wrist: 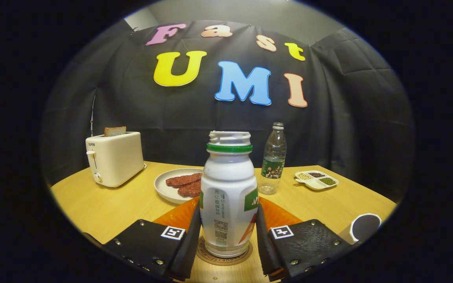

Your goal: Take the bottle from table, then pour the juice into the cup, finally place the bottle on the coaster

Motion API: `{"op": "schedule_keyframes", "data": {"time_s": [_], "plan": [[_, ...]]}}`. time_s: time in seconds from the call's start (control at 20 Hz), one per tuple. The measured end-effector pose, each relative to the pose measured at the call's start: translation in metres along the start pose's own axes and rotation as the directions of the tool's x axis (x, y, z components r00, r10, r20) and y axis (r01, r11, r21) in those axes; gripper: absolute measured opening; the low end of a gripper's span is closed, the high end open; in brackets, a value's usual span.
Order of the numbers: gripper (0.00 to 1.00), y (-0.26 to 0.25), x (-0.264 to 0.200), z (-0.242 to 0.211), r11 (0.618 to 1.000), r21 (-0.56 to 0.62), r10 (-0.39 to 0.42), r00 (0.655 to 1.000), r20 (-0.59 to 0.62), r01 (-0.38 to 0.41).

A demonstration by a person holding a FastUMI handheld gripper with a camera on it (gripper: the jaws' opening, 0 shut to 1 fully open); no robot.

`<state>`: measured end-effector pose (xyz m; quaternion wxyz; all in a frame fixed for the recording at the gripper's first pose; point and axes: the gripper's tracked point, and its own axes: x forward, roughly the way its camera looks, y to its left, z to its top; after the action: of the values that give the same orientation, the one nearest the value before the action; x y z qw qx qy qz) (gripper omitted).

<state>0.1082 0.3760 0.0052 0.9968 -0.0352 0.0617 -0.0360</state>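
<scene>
**Juice bottle upright on the coaster, between the fingers**

On the far left of the wooden table (104, 204) stands a cream toaster (114, 159) with a slice of bread (115, 131) sticking out of its slot. Next comes a white plate (167, 188) carrying two reddish-brown meat patties (185, 184), beyond the left finger. In the middle, the white juice bottle (228, 196) with a green neck ring stands upright on the round cork coaster (223, 256). An orange mat (279, 216) lies just behind it. The gripper (228, 236) has its fingers on either side of the bottle's lower body, touching or nearly so; whether both press on it I cannot tell. Beyond, a clear water bottle (273, 159) stands capped. Further right sits a small divided dish (316, 179) of beans. Nearest on the right is the cup (364, 227), white-rimmed and dark inside.
</scene>
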Motion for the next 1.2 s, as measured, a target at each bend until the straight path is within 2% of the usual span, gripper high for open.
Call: {"op": "schedule_keyframes", "data": {"time_s": [0.4, 0.65, 0.7, 0.75, 1.05, 1.2], "plan": [[0.64, -0.002, -0.006, -0.003, 0.999, 0.045, 0.007, 1.000, 0.013, -0.007], [0.73, -0.009, -0.013, -0.001, 0.998, 0.059, -0.016, 1.000, 0.001, 0.016], [0.76, -0.011, -0.013, 0.003, 0.998, 0.061, -0.018, 1.000, 0.012, 0.017], [0.85, -0.011, -0.015, 0.009, 0.998, 0.067, -0.014, 1.000, 0.026, 0.012], [0.90, -0.014, -0.031, 0.060, 0.988, 0.152, 0.018, 0.989, 0.146, -0.040], [0.90, -0.016, -0.043, 0.092, 0.986, 0.154, 0.027, 0.979, 0.201, -0.059]]}}
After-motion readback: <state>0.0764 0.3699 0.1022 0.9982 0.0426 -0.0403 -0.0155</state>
